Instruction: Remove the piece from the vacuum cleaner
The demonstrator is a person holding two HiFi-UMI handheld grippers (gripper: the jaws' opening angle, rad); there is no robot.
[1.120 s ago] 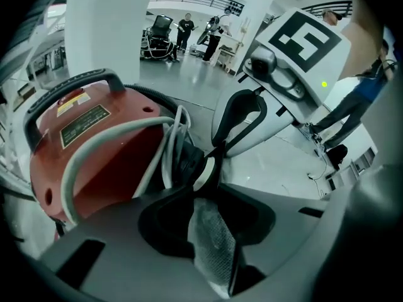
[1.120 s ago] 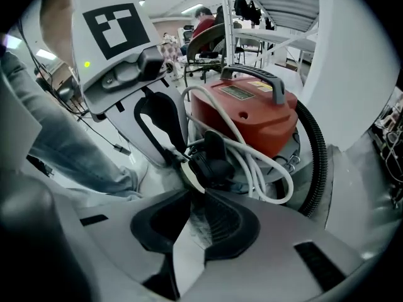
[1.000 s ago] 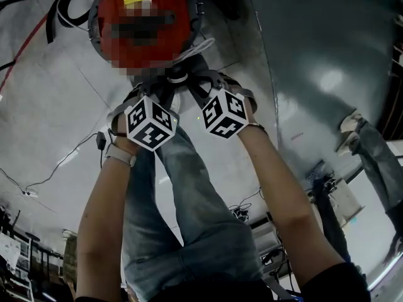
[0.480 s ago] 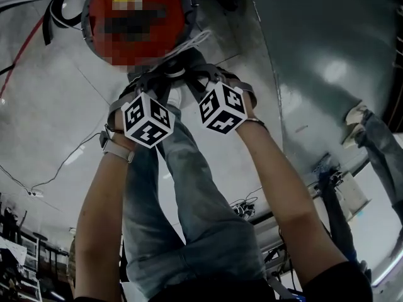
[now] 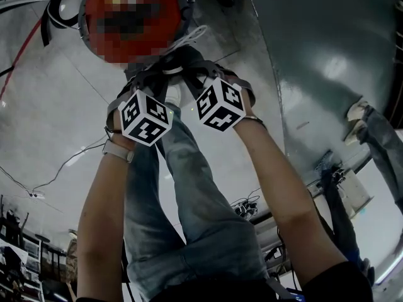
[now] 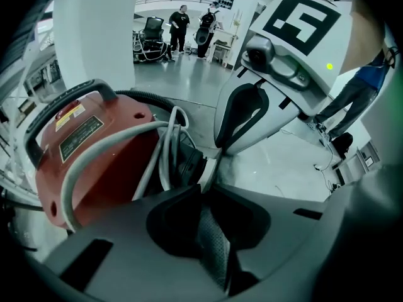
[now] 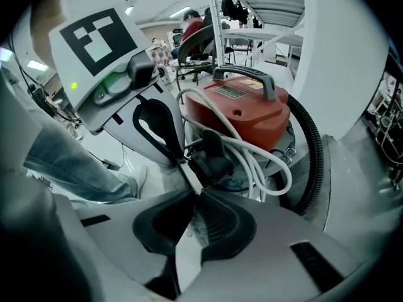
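The red vacuum cleaner [image 5: 132, 17] stands on the floor ahead of both grippers. A black piece [image 7: 211, 159] sits at its near side, wrapped by loops of white cord [image 7: 264, 156]. My left gripper [image 5: 157, 74] reaches that piece [image 6: 187, 162] from the left. Its jaws [image 6: 206, 184] are closing, the tips nearly together, and I see nothing clearly between them. My right gripper [image 5: 189, 73] comes in from the right, its tips [image 7: 192, 190] just short of the piece with a narrow slit between the jaws. The two grippers almost touch each other.
A ribbed black hose [image 7: 312, 156] curves round the vacuum's right side, and its grey handle [image 7: 245, 77] is on top. The person's jeans-clad legs [image 5: 189, 200] are below the grippers. Cables trail on the floor [image 5: 63, 162]. People stand in the background [image 6: 179, 27].
Both grippers have crept a little closer to the vacuum's black piece. The vacuum sits slightly higher and further left in the head view.
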